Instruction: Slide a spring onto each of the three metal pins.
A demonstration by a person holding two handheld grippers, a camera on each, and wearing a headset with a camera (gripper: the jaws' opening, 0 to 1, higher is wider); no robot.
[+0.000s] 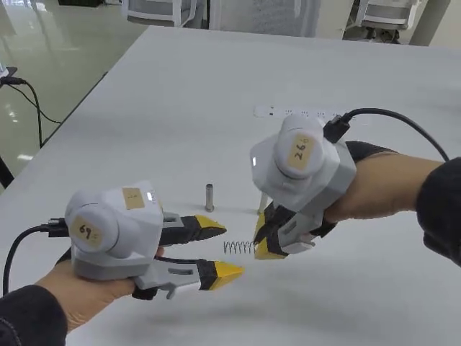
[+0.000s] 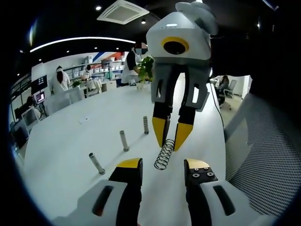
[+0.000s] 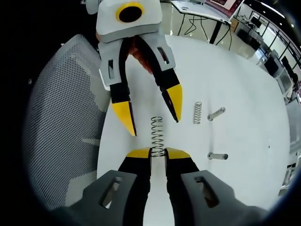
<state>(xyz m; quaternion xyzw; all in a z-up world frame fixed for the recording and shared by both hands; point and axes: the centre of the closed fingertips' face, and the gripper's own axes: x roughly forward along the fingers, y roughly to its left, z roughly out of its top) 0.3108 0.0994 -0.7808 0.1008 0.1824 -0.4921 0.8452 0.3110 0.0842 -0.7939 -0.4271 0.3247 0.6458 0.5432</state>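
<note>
Spring (image 1: 239, 247): one coil, held level off the bench (image 1: 180, 108), between the two tongs. One end pinched in the right tongs (image 1: 265, 250); other end free.
Right tongs: closed to the coil's width, gripping that end only.
Left tongs (image 1: 222, 250): jaws wide apart, nothing in them. The spring's free end reaches into their gap; I see it touching neither jaw.
Near pin (image 2: 96, 163): bare, standing on the bench, leaning in my left gripper view.
Far pin (image 2: 123, 140): bare, upright, just beyond the first.
Second spring (image 2: 146, 125): next in the same row, past the far pin. I cannot tell whether it sits on a pin.
Power strip (image 1: 295, 113): flat on the bench, well behind the tongs.
Chair (image 3: 61, 117): mesh back, at the bench edge behind the left tongs.
</note>
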